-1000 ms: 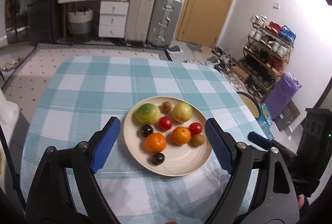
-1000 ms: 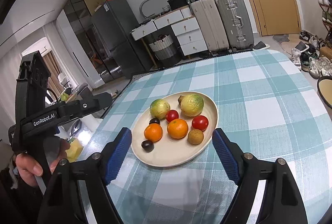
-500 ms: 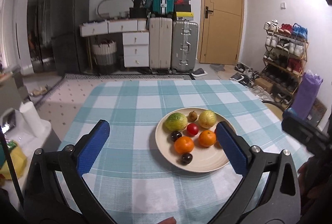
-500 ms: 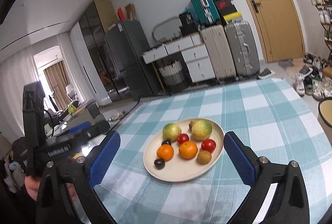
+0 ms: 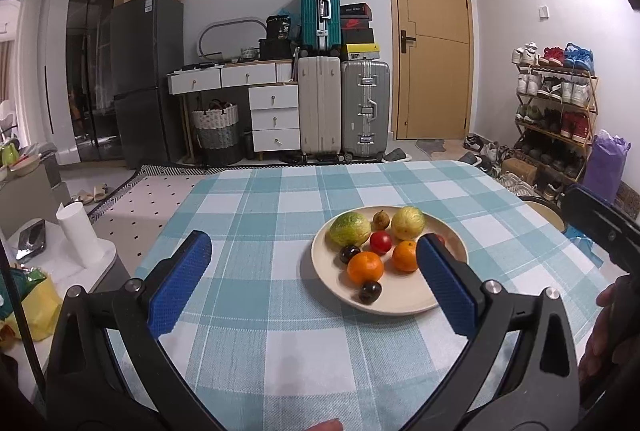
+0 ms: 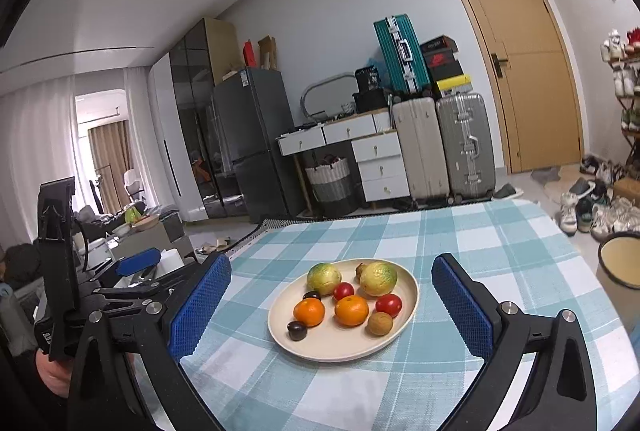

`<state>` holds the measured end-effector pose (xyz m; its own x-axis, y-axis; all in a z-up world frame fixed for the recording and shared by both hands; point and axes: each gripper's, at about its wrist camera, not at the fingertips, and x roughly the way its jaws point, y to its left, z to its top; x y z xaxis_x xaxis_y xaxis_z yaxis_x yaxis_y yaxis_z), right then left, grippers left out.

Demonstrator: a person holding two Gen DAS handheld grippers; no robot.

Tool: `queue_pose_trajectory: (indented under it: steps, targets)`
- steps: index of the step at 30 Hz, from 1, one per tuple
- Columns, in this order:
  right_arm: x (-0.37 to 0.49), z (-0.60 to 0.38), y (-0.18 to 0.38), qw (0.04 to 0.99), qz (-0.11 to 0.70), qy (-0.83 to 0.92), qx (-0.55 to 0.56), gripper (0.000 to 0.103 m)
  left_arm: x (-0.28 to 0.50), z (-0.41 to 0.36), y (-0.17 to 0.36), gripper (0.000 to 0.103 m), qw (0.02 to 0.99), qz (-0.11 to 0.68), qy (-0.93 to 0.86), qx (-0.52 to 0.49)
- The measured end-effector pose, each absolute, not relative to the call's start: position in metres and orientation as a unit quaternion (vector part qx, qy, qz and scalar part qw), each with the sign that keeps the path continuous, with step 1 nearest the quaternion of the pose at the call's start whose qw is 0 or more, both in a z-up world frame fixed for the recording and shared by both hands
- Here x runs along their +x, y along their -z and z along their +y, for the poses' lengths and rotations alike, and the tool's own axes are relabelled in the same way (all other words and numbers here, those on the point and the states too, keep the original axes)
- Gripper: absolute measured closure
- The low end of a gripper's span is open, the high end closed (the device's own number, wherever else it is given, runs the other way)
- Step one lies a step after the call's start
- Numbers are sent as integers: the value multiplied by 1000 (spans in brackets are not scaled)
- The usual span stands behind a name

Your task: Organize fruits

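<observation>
Ahead of right gripper [image 6: 331, 305], fruit plate [image 6: 408, 305]

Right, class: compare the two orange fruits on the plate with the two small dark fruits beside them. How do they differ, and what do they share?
The oranges are bright orange, while the dark fruits are near black. The oranges are clearly larger than the dark fruits. The oranges sit side by side mid-plate, whereas the dark fruits are apart: one at the plate's near-left edge, one tucked between an orange and the green-yellow fruit. Both kinds are round, loose and ungripped.
</observation>
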<state>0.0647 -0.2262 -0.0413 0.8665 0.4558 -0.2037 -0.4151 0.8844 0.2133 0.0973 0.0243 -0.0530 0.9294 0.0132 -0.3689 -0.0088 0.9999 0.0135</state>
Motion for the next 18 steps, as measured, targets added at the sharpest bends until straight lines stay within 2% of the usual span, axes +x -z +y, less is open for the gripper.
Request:
queue_pose_trajectory:
  steps: [11, 18]
  targets:
    - [48, -221, 60, 970, 117, -209, 46, 0, 87, 33, 82, 1, 985, 171, -22, 5]
    - [45, -216, 67, 974, 115, -195, 9, 0, 93, 44, 97, 1, 980, 195, -34, -12]
